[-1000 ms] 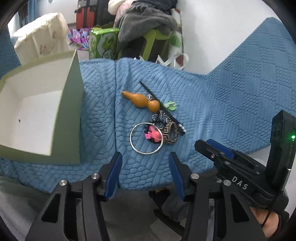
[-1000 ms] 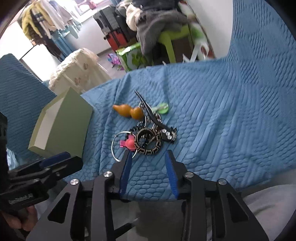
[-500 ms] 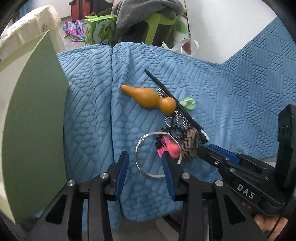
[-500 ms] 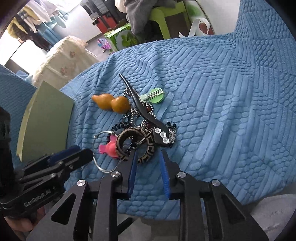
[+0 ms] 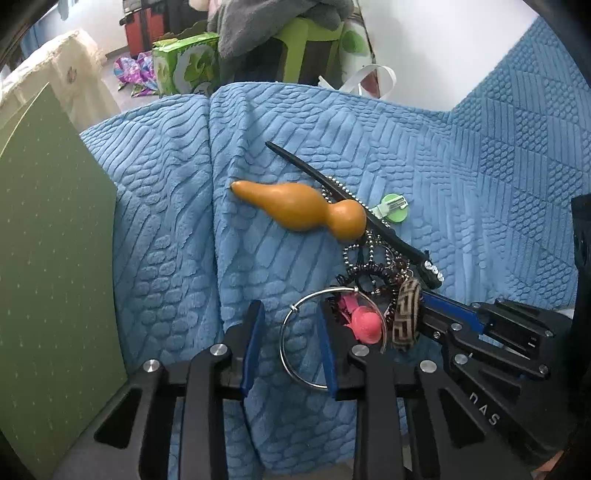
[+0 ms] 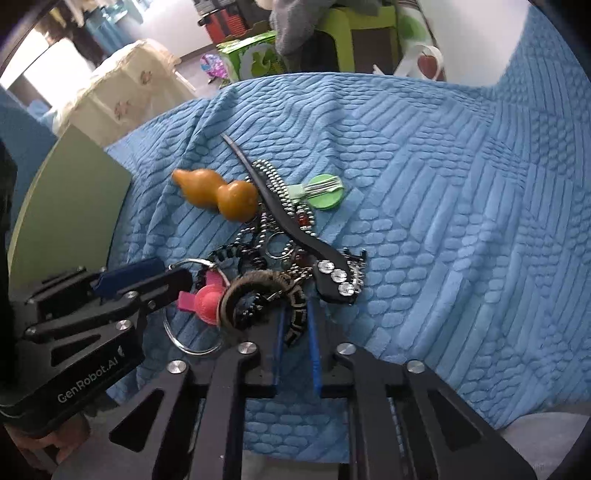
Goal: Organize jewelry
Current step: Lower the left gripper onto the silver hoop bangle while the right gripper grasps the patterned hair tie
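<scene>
A heap of jewelry lies on the blue quilted cover (image 5: 461, 192). It holds an orange gourd (image 5: 303, 207), a black hair stick with rhinestones (image 6: 291, 229), a bead chain (image 6: 275, 182), a green round clip (image 6: 323, 192), a pink charm (image 5: 364, 319), a silver bangle (image 5: 295, 347) and a brown patterned bracelet (image 5: 406, 317). My left gripper (image 5: 290, 325) is open, its fingers astride the bangle's left rim. My right gripper (image 6: 295, 325) is narrowed around the patterned bracelet (image 6: 297, 310), which stands on edge between its pads.
A green box (image 5: 55, 240) stands at the left, its wall close to my left gripper. It also shows in the right wrist view (image 6: 66, 206). Behind the cover are a green carton (image 5: 184, 62), a chair with grey clothes (image 5: 280, 22) and a cream covered table (image 6: 122, 81).
Both grippers have moved forward and down to the heap. The left jaws have come over the bangle's rim. The right jaws have narrowed around the patterned bracelet, which has tipped up on edge.
</scene>
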The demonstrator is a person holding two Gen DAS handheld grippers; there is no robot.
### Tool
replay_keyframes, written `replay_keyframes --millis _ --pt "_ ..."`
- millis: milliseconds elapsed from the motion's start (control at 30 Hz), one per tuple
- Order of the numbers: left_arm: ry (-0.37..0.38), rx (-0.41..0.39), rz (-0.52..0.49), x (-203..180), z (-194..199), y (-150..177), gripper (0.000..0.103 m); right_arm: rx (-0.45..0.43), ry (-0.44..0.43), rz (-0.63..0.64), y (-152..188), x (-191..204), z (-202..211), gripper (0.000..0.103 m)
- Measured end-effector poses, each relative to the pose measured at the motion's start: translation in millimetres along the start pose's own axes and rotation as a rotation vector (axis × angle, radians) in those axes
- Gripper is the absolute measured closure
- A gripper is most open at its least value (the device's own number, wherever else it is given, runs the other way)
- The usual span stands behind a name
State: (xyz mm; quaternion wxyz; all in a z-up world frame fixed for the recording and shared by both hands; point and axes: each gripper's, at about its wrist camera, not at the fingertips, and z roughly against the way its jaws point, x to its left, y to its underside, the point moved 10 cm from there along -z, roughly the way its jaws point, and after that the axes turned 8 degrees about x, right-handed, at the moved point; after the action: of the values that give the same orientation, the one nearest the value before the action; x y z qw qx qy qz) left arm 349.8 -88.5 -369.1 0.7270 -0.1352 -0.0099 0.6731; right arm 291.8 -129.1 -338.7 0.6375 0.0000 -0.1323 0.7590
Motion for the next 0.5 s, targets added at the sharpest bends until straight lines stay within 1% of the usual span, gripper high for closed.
replay_keyframes --millis 167,233,333,400,433,500 --pt "-0.034 0.001 -0.047 -5.5 -3.2 -1.9 0.076 -0.018 -0.003 0.007 -2.0 1.6 5.2 0.098" --pt "-0.044 -0.003 -0.062 -6.7 -3.9 -3.6 0.076 -0.024 0.010 0.003 -1.7 -0.6 6.8 0.098" --pt "-0.064 -0.010 -0.076 -11.9 -6.7 -7.3 0.078 -0.028 0.009 -0.014 -1.4 -3.8 9.4 0.098" --pt "-0.108 -0.022 -0.108 -14.6 -8.5 -9.2 0.085 -0.034 0.009 -0.029 -0.3 -7.9 12.5 0.098" --pt "-0.134 -0.037 -0.130 -16.9 -9.5 -9.9 0.091 -0.034 0.010 -0.034 -0.5 -8.8 12.7 0.098" --pt "-0.137 -0.052 -0.133 -19.0 -9.7 -9.7 0.095 -0.033 0.010 -0.050 -0.1 -10.8 13.8 0.098"
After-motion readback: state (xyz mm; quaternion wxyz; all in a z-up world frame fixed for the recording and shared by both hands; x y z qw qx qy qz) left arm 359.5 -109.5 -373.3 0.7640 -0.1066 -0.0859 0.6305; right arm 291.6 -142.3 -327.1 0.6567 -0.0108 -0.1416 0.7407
